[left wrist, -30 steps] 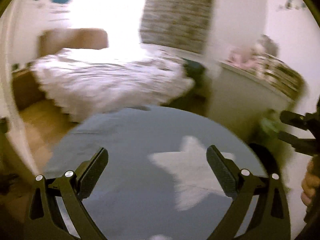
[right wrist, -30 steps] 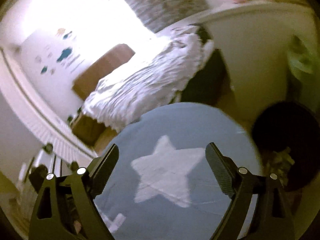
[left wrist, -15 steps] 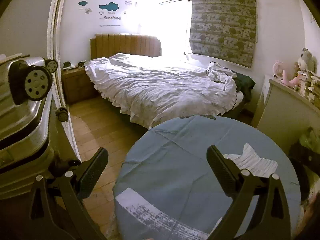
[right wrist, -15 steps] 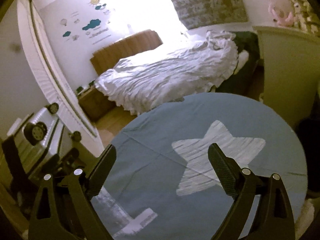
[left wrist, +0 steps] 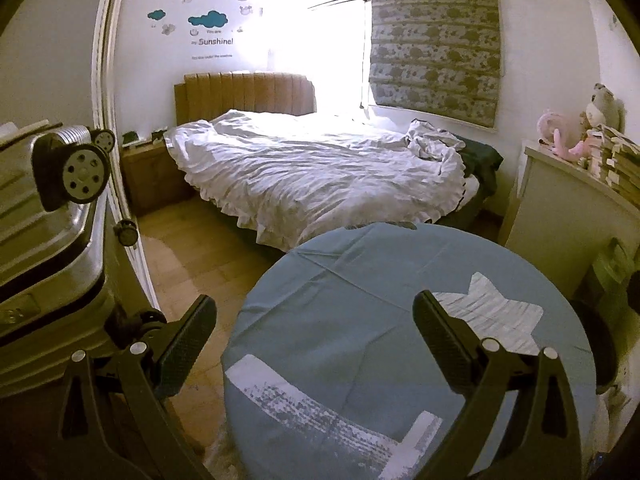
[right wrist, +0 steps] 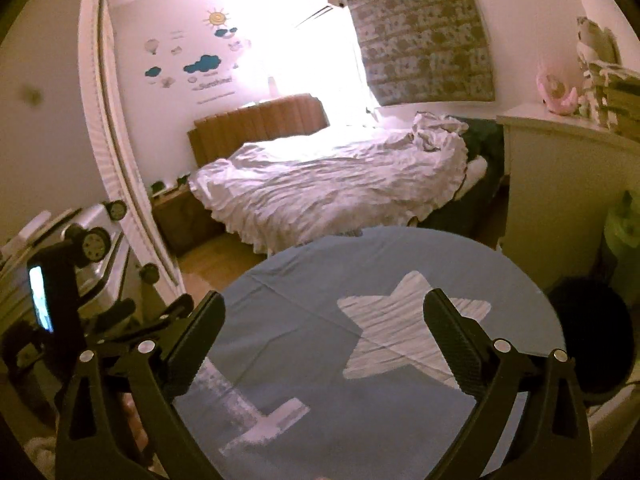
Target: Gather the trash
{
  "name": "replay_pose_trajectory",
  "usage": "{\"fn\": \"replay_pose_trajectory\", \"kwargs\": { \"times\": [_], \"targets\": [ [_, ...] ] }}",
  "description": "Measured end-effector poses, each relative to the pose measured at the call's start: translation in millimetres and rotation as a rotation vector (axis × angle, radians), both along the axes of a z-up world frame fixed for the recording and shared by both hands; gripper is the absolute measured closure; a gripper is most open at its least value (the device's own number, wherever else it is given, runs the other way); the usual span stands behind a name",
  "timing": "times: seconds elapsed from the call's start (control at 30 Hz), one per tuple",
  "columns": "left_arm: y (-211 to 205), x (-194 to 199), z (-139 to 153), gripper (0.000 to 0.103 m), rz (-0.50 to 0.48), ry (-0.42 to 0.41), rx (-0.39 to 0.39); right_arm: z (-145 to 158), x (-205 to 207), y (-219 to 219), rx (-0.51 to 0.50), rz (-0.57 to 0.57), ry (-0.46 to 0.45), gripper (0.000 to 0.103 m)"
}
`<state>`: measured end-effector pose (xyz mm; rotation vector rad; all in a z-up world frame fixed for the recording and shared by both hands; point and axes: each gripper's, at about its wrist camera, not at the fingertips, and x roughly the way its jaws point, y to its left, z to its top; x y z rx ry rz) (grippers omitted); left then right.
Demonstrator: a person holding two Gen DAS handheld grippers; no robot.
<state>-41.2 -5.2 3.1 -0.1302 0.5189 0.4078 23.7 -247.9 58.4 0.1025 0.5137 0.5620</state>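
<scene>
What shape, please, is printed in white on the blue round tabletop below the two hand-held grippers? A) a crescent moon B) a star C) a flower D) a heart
B: a white star shows on the blue tabletop, partly behind one finger of the open right hand-held gripper.

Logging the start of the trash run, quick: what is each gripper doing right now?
Left gripper: open, holding nothing, above the round blue table.
Right gripper: open, holding nothing, above the same table.
</scene>
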Motion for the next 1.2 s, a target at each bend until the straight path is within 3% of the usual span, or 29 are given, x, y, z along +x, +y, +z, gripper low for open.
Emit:
{"fn": "replay_pose_trajectory", "kwargs": {
  "times": [0.23, 1.2],
  "targets": [
    [-3.1, -3.5, 0.5, 0.005, -0.002, 0.000, 0.005, -2.8, -14.6, -13.0, 0.019, -0.041, -0.011, 0.005],
    [-8.9, -6.7, 5.1, 0.005, -0.033, 0.017, 0.004, -17.5, -17.0, -13.0, 0.033, -0.024, 0.017, 0.005]
  ]
}}
